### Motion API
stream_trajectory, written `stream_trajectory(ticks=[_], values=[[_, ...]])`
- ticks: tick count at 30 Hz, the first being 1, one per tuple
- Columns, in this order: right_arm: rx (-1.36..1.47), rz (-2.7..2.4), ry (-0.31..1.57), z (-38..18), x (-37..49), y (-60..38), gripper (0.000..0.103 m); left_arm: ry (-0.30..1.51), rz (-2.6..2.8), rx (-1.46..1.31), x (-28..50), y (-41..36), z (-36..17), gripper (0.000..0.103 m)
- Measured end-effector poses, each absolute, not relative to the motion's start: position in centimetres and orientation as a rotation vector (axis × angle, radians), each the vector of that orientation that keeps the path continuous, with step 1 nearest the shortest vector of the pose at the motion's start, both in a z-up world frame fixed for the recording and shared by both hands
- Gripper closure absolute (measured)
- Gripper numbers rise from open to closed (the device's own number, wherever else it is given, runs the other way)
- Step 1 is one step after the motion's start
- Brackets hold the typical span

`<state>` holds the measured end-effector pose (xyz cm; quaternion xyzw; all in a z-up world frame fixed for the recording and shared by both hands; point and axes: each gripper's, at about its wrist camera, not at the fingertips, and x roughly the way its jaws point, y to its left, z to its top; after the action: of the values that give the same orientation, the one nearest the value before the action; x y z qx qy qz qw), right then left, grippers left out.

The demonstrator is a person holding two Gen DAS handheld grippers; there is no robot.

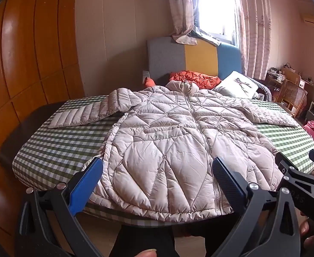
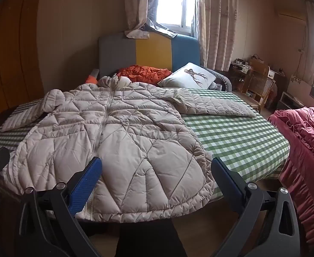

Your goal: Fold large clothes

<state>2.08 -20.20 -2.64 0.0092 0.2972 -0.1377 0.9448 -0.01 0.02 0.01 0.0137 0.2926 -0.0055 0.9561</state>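
A long beige quilted puffer coat (image 1: 167,141) lies flat, zipped and front up on a green checked bed (image 1: 56,143), collar toward the headboard, both sleeves spread out. It also shows in the right wrist view (image 2: 118,141). My left gripper (image 1: 157,167) is open and empty, held above the coat's hem near the foot of the bed. My right gripper (image 2: 157,167) is open and empty above the coat's right hem. The right gripper's body shows at the right edge of the left wrist view (image 1: 307,177).
An orange garment (image 1: 195,78) and a white pillow (image 2: 189,76) lie by the coloured headboard (image 2: 148,51). A pink ruffled blanket (image 2: 307,141) hangs at the right. A wooden wardrobe (image 1: 28,53) stands left. A chair and desk (image 2: 260,81) stand at back right.
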Motion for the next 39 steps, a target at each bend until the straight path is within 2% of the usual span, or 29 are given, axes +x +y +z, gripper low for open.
stream_trajectory(ticks=[39], values=[[-0.005,-0.282,0.618,-3.1,2.0,-20.0,0.003,0.613,0.001,0.017,0.9,1.0,-0.4,0.002]])
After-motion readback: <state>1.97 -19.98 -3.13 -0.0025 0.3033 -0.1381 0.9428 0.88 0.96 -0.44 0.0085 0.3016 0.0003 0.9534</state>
